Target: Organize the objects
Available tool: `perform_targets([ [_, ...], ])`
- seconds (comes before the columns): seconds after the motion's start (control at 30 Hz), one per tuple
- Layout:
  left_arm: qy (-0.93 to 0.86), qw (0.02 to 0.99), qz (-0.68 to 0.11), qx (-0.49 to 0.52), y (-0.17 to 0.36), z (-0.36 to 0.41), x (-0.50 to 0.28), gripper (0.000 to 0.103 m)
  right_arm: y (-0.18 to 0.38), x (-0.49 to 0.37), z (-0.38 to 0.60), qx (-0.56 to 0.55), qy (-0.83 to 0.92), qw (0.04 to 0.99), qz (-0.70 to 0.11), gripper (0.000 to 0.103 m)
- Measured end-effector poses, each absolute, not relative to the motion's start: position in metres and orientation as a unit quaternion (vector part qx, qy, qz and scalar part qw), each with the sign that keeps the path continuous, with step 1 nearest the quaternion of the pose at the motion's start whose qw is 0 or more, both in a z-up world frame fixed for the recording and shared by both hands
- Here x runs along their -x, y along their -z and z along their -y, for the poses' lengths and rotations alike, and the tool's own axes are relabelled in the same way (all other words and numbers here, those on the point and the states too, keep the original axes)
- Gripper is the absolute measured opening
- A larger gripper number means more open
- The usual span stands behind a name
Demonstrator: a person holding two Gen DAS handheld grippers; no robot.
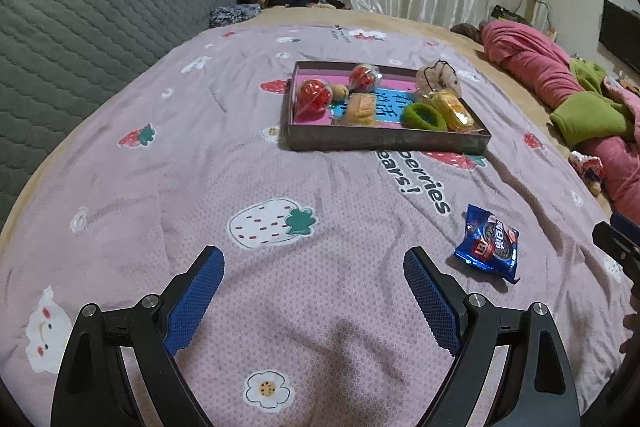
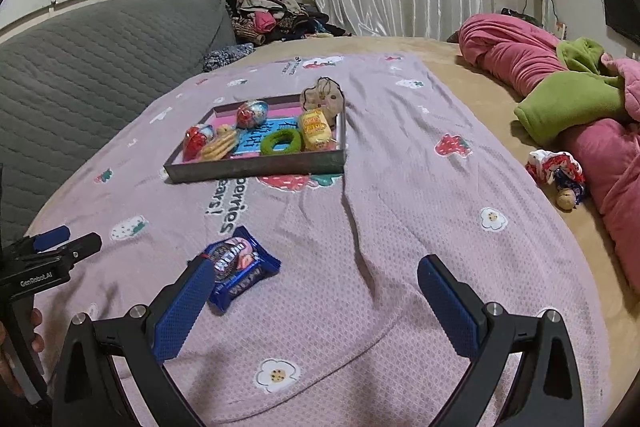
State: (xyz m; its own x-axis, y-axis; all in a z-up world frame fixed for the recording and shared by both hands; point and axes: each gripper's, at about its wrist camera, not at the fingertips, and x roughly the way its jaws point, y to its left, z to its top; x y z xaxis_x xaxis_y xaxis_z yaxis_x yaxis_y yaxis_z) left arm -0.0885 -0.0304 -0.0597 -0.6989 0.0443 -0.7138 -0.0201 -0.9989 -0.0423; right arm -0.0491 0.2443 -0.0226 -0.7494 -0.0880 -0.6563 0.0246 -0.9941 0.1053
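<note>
A shallow tray (image 1: 384, 141) (image 2: 256, 169) sits on the pink strawberry blanket, holding two red foil eggs (image 1: 314, 99), wrapped biscuits (image 1: 360, 111), a yellow snack pack (image 1: 456, 109) and a green hair tie (image 1: 424, 117) (image 2: 282, 143). A beige scrunchie (image 1: 438, 79) (image 2: 324, 99) rests at its far right corner. A blue cookie packet (image 1: 488, 245) (image 2: 238, 269) lies on the blanket. My left gripper (image 1: 314, 259) is open and empty, left of the packet. My right gripper (image 2: 318, 269) is open and empty, its left finger beside the packet.
A grey quilted headboard (image 1: 80, 27) is on the left. A pink and green duvet (image 2: 580, 107) lies bunched at right, with a small rag doll (image 2: 560, 175) beside it. Clothes are piled at the back (image 2: 272, 15).
</note>
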Motion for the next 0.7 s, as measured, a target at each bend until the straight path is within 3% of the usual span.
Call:
perform_targets([
  [0.7, -0.918, 0.015, 0.016, 0.395, 0.095, 0.026, 0.103, 0.092, 0.058, 0.053, -0.256, -0.343, 0.938, 0.023, 0.042, 0.102],
])
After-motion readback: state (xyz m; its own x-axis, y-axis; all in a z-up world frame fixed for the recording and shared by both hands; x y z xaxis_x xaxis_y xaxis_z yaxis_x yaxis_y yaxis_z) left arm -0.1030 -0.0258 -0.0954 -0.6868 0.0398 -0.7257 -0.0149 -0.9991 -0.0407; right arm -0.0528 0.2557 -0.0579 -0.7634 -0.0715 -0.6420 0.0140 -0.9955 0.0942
